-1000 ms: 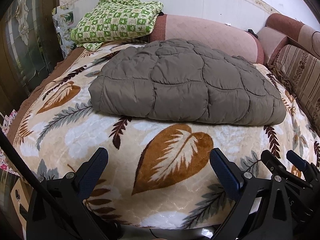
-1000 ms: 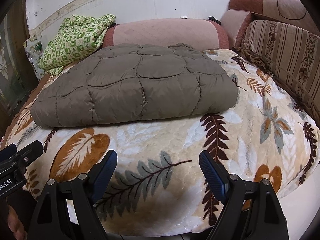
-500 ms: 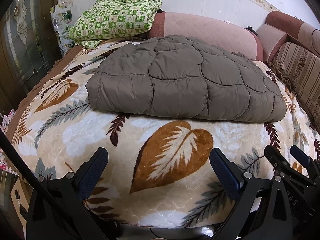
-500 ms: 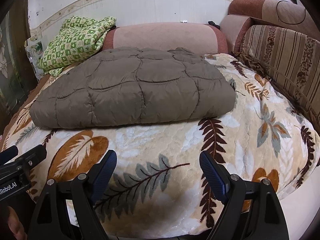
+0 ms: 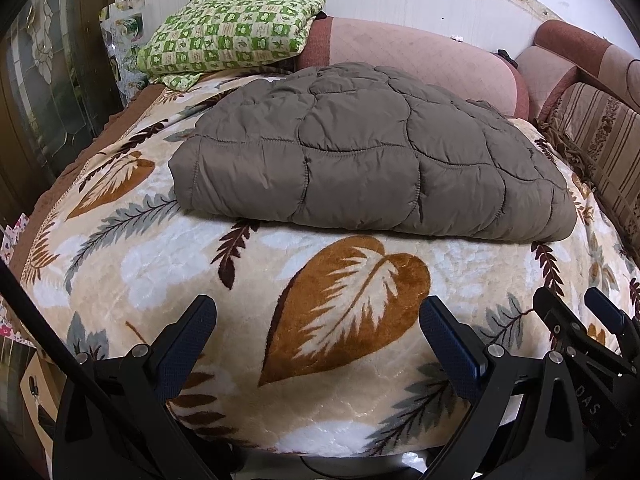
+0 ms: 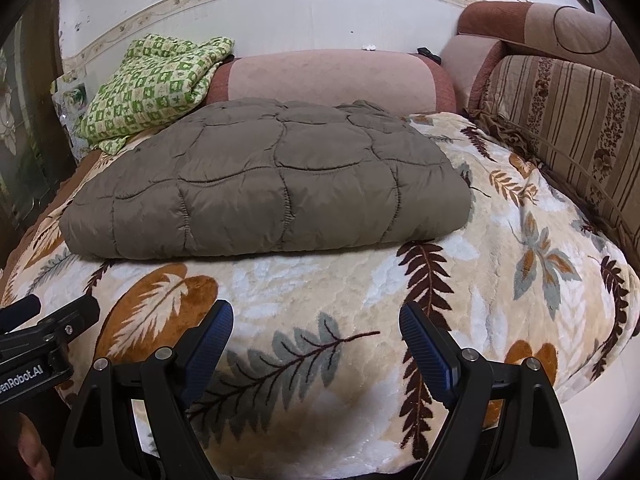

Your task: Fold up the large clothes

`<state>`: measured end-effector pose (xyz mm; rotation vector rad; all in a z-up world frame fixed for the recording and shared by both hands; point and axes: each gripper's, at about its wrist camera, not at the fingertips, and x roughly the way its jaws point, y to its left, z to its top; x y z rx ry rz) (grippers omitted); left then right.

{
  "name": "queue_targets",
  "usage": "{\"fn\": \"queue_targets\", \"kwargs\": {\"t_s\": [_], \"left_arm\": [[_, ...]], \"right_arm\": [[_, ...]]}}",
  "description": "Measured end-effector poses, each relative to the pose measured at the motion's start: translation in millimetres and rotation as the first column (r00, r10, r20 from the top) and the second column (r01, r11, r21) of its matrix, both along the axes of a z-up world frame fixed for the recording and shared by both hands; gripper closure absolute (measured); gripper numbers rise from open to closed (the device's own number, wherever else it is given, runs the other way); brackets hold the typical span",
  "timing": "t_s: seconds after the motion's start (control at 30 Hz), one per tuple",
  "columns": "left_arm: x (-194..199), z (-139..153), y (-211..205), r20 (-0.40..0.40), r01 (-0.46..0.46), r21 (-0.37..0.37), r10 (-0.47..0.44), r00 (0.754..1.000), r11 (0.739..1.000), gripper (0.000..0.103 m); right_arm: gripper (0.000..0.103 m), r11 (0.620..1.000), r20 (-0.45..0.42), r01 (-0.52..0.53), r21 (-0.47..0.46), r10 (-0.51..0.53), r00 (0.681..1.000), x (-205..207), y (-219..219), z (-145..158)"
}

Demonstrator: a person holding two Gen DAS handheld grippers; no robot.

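A bed or couch spread with a cream blanket (image 5: 120, 276) printed with brown and grey leaves fills both views, backed by a white wall with a patterned border strip.

Against the earlier frames, nothing on the blanket has shifted: the jacket keeps the same folded shape and place, and both tongs stand as wide as before. Only the framing has drifted very slightly.

From the left: one dark glass-panelled door (image 5: 44, 92) at the edge. One green-checked cloth (image 5: 228, 36), bundled, resting on the left end of a pink bolster (image 5: 420, 60). One folded grey-brown quilted jacket (image 5: 360, 160) lies flat in the middle of the blanket, its far edge near the bolster, well apart from both tongs. On the right, one striped cushion (image 6: 560, 120) leans against a brown sofa arm (image 6: 540, 28).

Two tongs are counted. The left gripper (image 5: 318, 324) hovers over the near blanket edge, jaws spread wide, nothing between them. The right gripper (image 6: 316, 328) stands likewise, jaws wide apart and empty. Each appears at the margin of the other's view. A bit of a hand (image 6: 32, 452) shows at the lower left of the right view.

No containers are seen.
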<state>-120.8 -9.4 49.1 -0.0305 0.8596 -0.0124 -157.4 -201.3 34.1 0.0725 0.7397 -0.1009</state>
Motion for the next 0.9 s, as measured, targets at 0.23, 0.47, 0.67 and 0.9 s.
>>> {"fn": "queue_targets", "kwargs": {"t_s": [0.23, 0.47, 0.67, 0.9], "left_arm": [[3.6, -3.3, 3.4, -0.011, -0.004, -0.007, 0.004, 1.0, 1.0, 0.002], [6.7, -5.2, 4.5, -0.028, -0.002, -0.016, 0.002, 1.0, 1.0, 0.002], [8.0, -7.4, 3.6, -0.04, 0.003, -0.027, -0.004, 0.999, 1.0, 0.002], [8.2, -8.5, 4.5, -0.039, -0.003, -0.022, 0.002, 0.999, 1.0, 0.002]], "right_arm": [[0.014, 1.0, 0.004, -0.018, -0.015, 0.018, 1.0, 1.9, 6.8, -0.3], [0.014, 1.0, 0.004, -0.021, -0.017, 0.021, 1.0, 4.5, 9.0, 0.2], [0.014, 1.0, 0.003, -0.021, -0.014, 0.021, 1.0, 5.6, 9.3, 0.1], [0.014, 1.0, 0.011, -0.014, -0.008, 0.014, 1.0, 5.2, 7.6, -0.3]]}}
